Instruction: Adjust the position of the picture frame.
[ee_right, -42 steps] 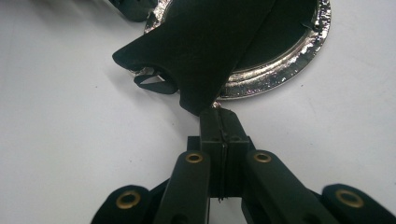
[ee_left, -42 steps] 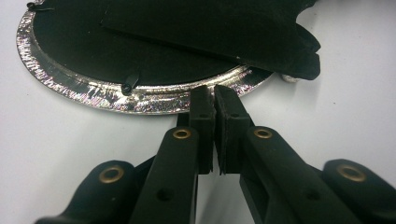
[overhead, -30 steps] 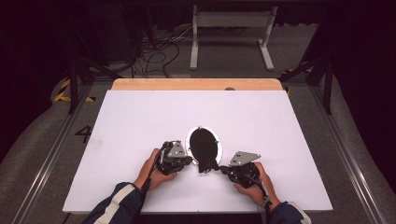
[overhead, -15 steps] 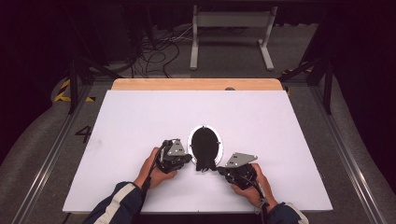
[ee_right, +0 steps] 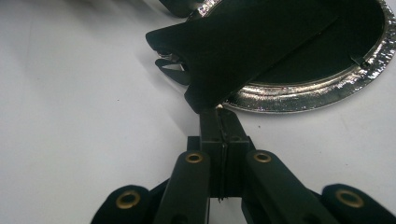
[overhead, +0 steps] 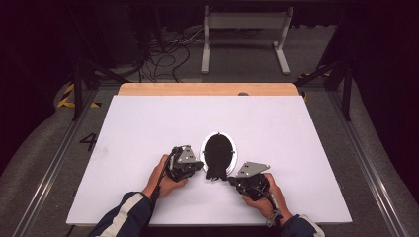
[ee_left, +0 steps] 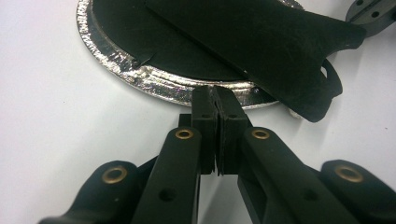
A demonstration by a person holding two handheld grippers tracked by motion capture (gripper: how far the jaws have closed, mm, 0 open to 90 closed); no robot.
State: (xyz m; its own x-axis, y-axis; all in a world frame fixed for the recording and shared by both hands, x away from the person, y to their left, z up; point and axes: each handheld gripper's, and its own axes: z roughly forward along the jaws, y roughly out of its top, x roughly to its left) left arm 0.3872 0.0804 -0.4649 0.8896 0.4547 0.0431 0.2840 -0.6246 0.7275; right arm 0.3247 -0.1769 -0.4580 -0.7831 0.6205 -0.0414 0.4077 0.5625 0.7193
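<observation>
Flat black cloth piece [overhead: 217, 157] lies on round foil-rimmed plate [overhead: 232, 148], table centre. Left gripper [ee_left: 215, 100] clamps the plate's rim at 7 o'clock; right gripper [ee_right: 219, 114] apparently pinches the cloth's corner at 5. Hold rim steady, peel slowly.

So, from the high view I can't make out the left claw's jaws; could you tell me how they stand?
Observer: The left claw is shut, pads together, its tip right at the silver rim of the plate.
Operator: Thank you, and the right claw?
Observer: The right claw is shut too, its tip meeting the lower corner of the black piece; I cannot confirm a pinch.
Operator: Is anything attached to that piece?
Observer: A thin loop sticks out from its edge.
</observation>
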